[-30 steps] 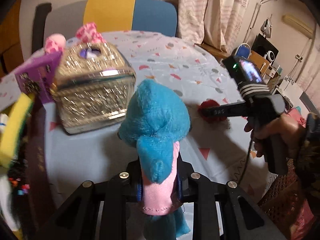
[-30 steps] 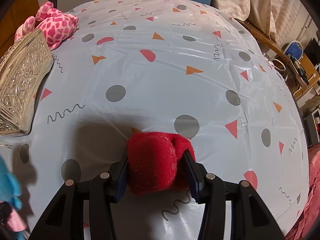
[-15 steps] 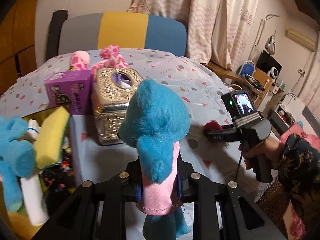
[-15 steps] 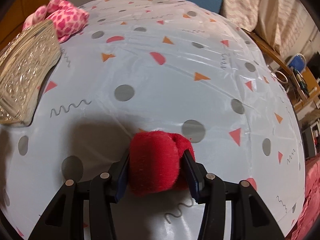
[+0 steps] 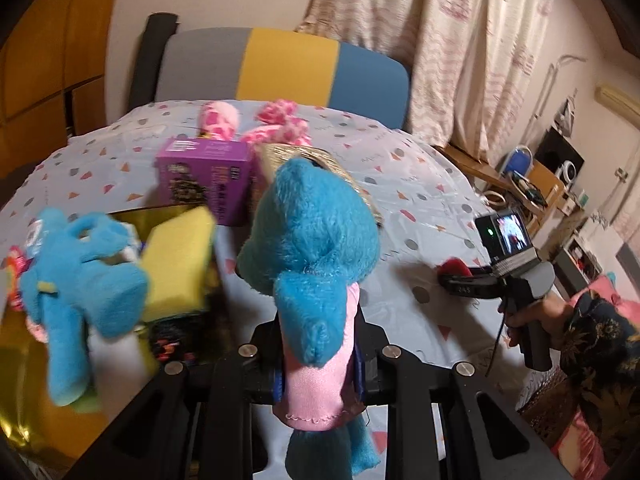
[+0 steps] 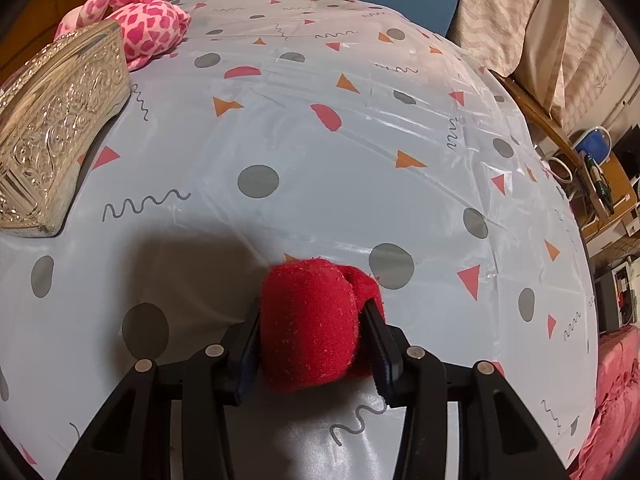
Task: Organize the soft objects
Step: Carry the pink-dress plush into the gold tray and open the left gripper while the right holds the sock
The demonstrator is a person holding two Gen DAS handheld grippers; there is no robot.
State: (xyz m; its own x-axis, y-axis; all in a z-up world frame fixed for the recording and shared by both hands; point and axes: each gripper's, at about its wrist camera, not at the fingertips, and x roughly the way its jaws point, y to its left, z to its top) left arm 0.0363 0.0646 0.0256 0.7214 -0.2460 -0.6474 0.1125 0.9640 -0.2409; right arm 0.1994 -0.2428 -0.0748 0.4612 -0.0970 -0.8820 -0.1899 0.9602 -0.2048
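Note:
My left gripper (image 5: 318, 364) is shut on a blue plush toy (image 5: 312, 240) with a pink body, held up above the table's near edge. My right gripper (image 6: 312, 344) has a red plush toy (image 6: 310, 320) between its jaws, which are closing, and both pads press into its sides as it rests on the patterned tablecloth (image 6: 320, 160). In the left wrist view this red plush toy (image 5: 454, 268) and a hand on the right gripper's handle show at the right. At the left, a gold container (image 5: 24, 400) holds a second blue plush (image 5: 80, 276) and a yellow sponge (image 5: 176, 260).
A gold embossed tissue box (image 6: 52, 128) stands on the table's left side, with a purple box (image 5: 204, 180) beside it. Behind them lies a pink spotted plush (image 6: 148, 28). A grey, yellow and blue chair (image 5: 280, 68) stands at the far edge. Shelves and cables crowd the right.
My left gripper has swung left and up with the blue plush, bringing the gold container, sponge and second blue plush into view. The right gripper has barely moved and its jaws have narrowed on the red plush.

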